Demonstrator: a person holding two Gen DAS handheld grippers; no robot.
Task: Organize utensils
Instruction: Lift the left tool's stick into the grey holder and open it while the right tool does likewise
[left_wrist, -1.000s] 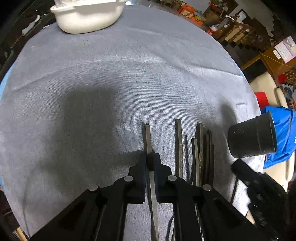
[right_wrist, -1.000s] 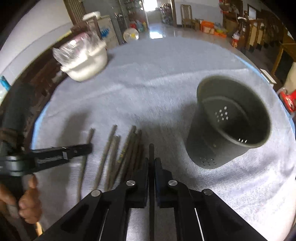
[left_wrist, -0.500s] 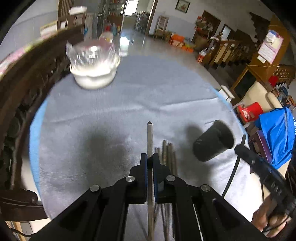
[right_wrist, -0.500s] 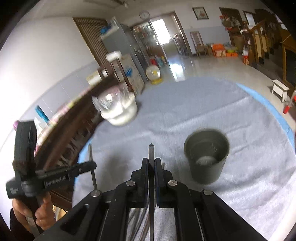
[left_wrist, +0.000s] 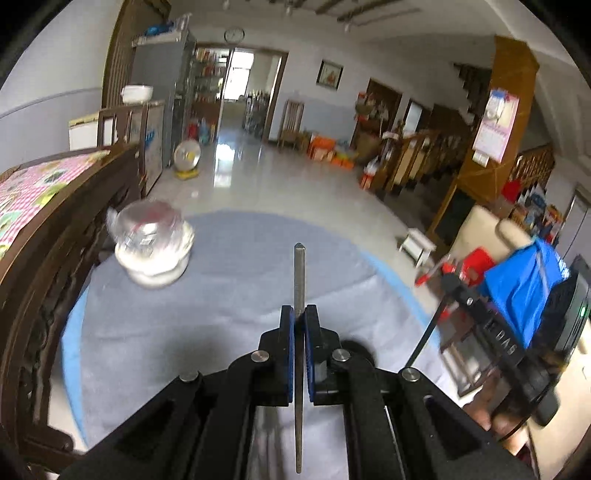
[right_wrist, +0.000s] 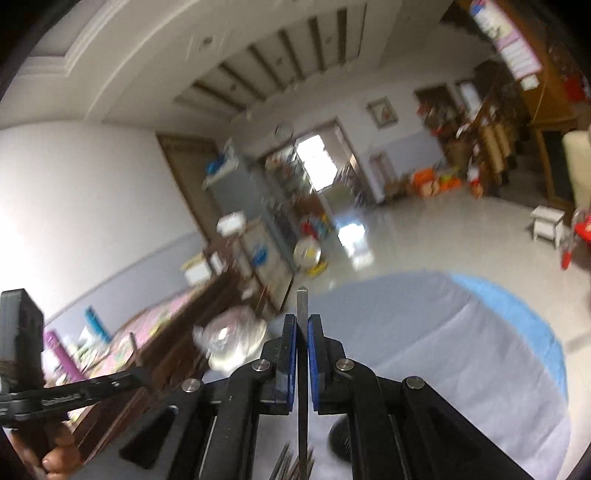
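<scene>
No readable labels; lettering on my right gripper (left_wrist: 448, 284) too blurred. White bowl (left_wrist: 153, 254) under clear wrap sits far-left on grey-clothed tabletop (left_wrist: 229, 295), contents unclear. My left gripper (left_wrist: 299, 314) pinches one metal chopstick (left_wrist: 299, 273); right gripper pinches another chopstick (right_wrist: 302, 306). Both raised off the tabletop since a second ago. Dark holder (right_wrist: 338, 439) is mostly hidden beside the remaining chopsticks (right_wrist: 291, 465).
</scene>
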